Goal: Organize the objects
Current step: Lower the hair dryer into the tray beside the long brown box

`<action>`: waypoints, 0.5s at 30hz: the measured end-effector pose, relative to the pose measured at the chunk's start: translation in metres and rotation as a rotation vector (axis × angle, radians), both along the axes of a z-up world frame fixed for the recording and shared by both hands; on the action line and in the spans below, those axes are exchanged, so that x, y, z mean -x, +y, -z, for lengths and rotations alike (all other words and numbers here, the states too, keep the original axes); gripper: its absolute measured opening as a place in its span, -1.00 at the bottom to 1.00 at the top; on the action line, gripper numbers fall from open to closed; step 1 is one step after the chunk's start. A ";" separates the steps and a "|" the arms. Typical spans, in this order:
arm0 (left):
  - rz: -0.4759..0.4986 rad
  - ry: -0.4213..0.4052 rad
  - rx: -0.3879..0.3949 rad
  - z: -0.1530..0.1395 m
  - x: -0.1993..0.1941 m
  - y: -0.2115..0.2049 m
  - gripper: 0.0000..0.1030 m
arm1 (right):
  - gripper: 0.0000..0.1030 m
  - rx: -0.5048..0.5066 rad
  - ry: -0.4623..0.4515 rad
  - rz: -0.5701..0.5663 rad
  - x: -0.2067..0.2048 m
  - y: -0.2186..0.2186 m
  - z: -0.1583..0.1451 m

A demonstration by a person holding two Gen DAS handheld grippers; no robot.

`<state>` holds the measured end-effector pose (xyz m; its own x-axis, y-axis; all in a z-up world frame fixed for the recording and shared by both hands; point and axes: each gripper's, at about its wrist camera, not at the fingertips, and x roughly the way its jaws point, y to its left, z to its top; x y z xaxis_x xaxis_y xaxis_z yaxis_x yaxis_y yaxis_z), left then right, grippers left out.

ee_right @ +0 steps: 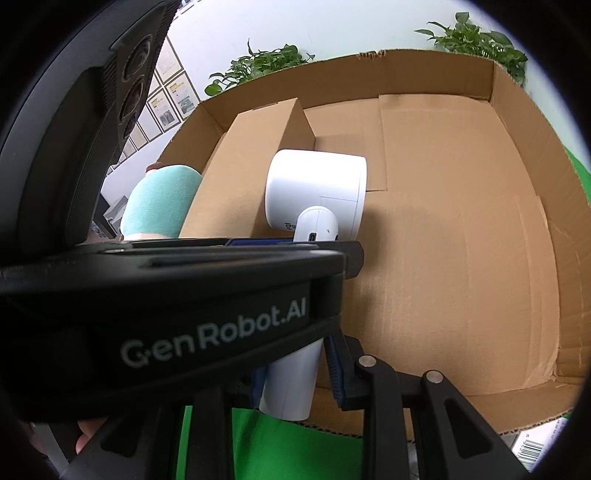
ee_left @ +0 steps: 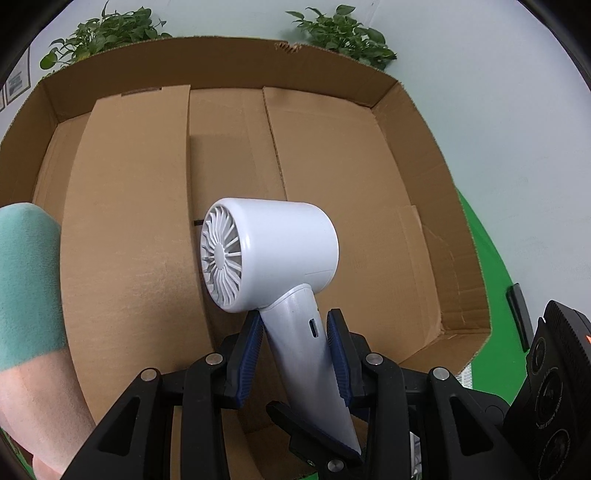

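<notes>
A white hair dryer [ee_left: 273, 254] with a round vented back is held over the open cardboard box [ee_left: 332, 85]. My left gripper [ee_left: 295, 332] is shut on its handle [ee_left: 306, 354], blue pads on both sides. In the right wrist view the dryer [ee_right: 317, 188] hangs above the box floor [ee_right: 461, 258], and the left gripper's black body [ee_right: 177, 295] crosses in front. My right gripper [ee_right: 295, 369] has its blue pads [ee_right: 334, 369] on either side of the lower handle [ee_right: 291, 384], touching it.
The box holds only raised cardboard flaps [ee_left: 136, 221]. A green surface [ee_left: 495, 295] lies under it. Potted plants [ee_left: 343, 29] stand behind against a pale wall. A person's arm in a teal sleeve [ee_left: 26, 280] is at the left.
</notes>
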<state>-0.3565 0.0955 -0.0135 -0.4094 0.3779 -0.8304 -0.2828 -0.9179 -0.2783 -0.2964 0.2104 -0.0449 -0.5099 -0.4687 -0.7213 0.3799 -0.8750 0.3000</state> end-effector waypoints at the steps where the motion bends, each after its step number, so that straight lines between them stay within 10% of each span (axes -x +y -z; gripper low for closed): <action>1: -0.003 0.000 0.004 0.000 0.001 0.001 -0.36 | -0.49 0.006 -0.005 -0.001 0.001 0.001 0.002; 15: -0.026 0.012 0.018 -0.004 0.003 -0.002 -0.31 | -0.54 0.023 -0.011 -0.003 0.011 0.004 0.005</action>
<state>-0.3596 0.0939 -0.0100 -0.4289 0.3520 -0.8319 -0.2622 -0.9298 -0.2583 -0.3075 0.2147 -0.0494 -0.5002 -0.4868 -0.7162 0.3791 -0.8667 0.3244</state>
